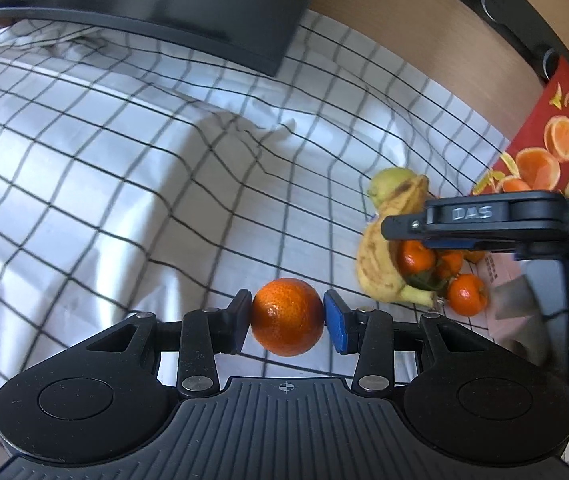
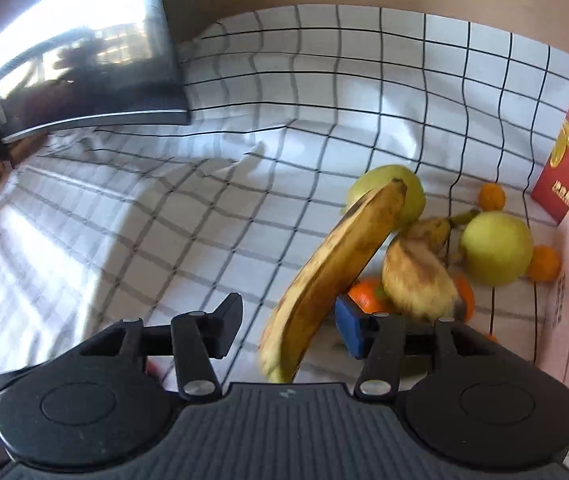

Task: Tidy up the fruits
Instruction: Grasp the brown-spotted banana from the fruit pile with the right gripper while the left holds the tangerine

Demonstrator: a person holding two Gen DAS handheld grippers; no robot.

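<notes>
My left gripper (image 1: 287, 322) is shut on a mandarin (image 1: 284, 304), which hangs above the checked cloth (image 1: 124, 160). Its black and blue pads press on both sides of the fruit. In the right wrist view a long spotted banana (image 2: 324, 276) lies slanted between the fingers of my right gripper (image 2: 288, 330). The black left finger (image 2: 228, 324) stands apart from the peel, so the jaws are open. The blue pad (image 2: 348, 330) sits close beside the banana. In the left wrist view my right gripper (image 1: 416, 236) reaches in from the right over the fruit pile.
The pile at the right holds a second banana (image 2: 416, 272), two green fruits (image 2: 496, 248), and several mandarins (image 2: 544, 264). A red box printed with oranges (image 1: 544, 148) stands behind it. A dark monitor (image 2: 84, 60) rests at the back left, against a wooden wall.
</notes>
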